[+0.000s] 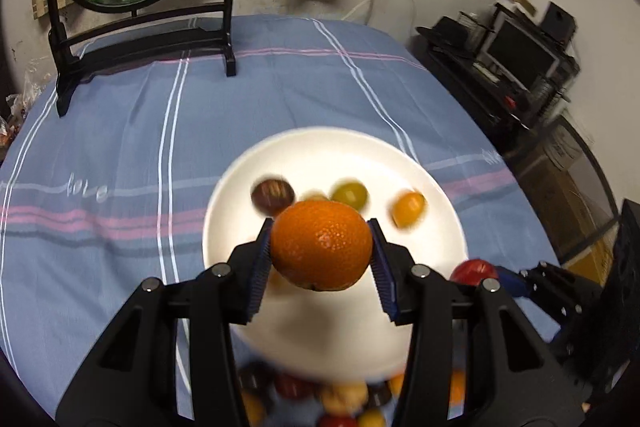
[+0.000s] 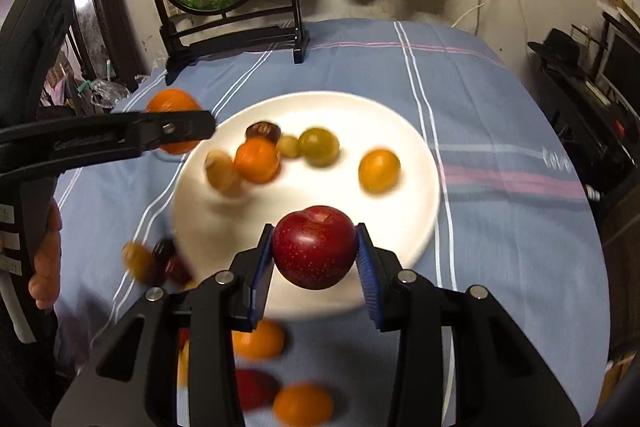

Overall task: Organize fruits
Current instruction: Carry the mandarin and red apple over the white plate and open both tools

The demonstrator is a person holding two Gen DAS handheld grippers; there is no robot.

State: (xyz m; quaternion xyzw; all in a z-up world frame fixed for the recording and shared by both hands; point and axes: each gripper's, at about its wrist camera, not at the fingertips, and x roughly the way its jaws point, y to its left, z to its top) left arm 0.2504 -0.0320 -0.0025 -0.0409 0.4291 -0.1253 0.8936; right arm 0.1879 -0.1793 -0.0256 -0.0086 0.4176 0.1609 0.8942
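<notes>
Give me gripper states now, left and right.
Left gripper: closed on the orange, above the white plate.
Right gripper: closed on the red apple.

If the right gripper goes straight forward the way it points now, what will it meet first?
Probably the white plate: the right gripper, shut on the red apple, points down over the plate's near rim. The yellow-orange fruit lies farther along; depth is unclear.

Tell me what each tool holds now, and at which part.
The left tool holds an orange by its two sides. The right tool holds a red apple by its two sides, stem end up.
</notes>
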